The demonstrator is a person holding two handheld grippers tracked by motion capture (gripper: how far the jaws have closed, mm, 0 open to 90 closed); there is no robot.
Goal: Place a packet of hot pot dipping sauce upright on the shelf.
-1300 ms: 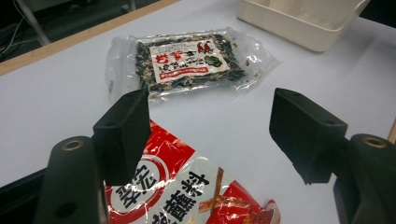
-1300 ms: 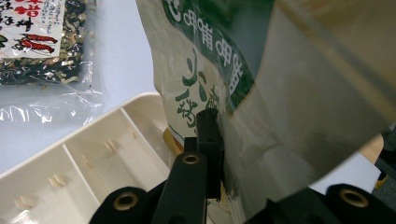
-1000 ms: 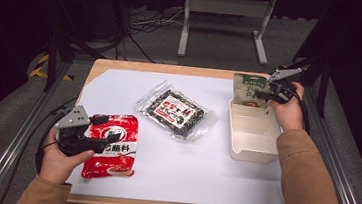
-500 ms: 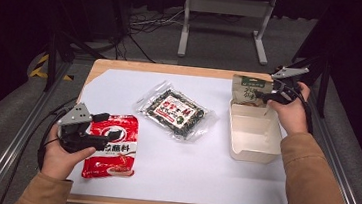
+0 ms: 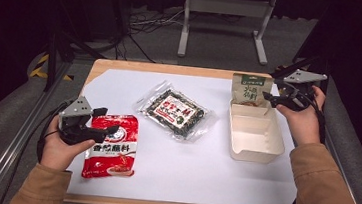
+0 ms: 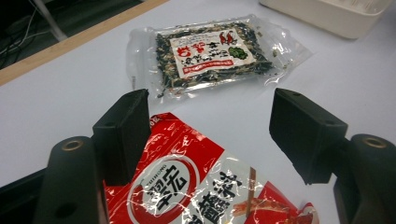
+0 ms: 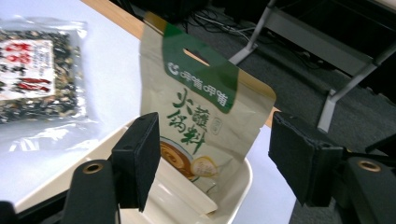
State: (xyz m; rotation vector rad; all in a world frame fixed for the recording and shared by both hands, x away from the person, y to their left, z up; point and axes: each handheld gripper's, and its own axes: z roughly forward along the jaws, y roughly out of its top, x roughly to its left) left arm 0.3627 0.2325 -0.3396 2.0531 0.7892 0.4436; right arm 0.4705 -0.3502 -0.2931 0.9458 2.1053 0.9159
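Now that the green-topped pouch point(image 5: 251, 90) stands upright against the far wall of the cream tray point(image 5: 270, 150), we read the right gripper point(image 5: 271, 96) as letting go: its jaws have just been opening and now stand wide, clear of the pouch. Next we would bring over the red packet point(image 5: 112, 147), which lies flat at the near left with the left gripper point(image 5: 107, 129) spread wide over its top edge, not yet pinching. The clear seaweed bag point(image 5: 177, 110) lies between packet and tray, so the carry should pass over it.
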